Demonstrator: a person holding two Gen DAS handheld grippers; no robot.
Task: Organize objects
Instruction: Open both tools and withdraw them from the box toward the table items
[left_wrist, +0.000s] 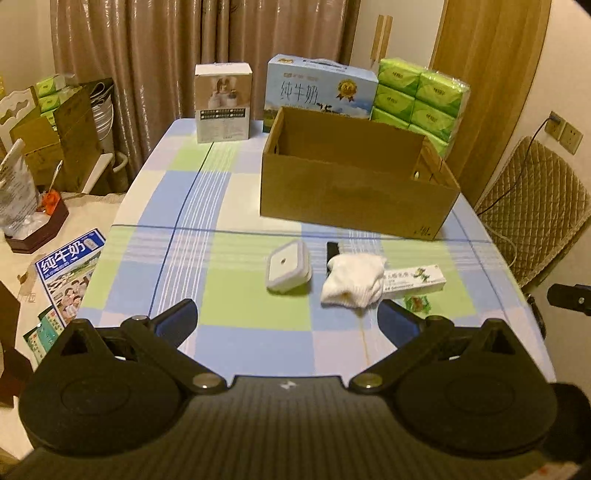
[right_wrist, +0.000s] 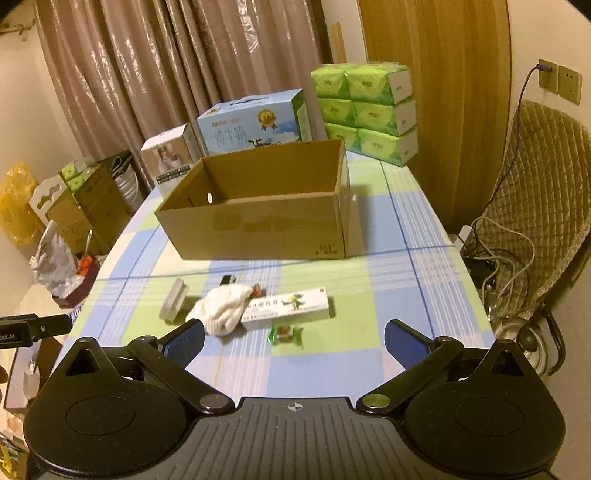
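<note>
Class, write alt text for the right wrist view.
An open tool hovers over a checked tablecloth, holding nothing. Ahead lie a white sock, a long carton and a green sweet, before an open cardboard box.

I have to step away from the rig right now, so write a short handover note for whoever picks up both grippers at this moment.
Left gripper: open, holding nothing.
Right gripper: open, holding nothing.
Cardboard box: open-topped, at mid-table; nothing seen inside, though its floor is partly hidden.
Loose items, all on the tablecloth in front of the box: small lidded container, white sock lying over a dark object, long carton, green candy wrapper, another small wrapper behind the sock.
Done: nothing appears to be packed.
Left: probably move every loose item into the box.
</note>
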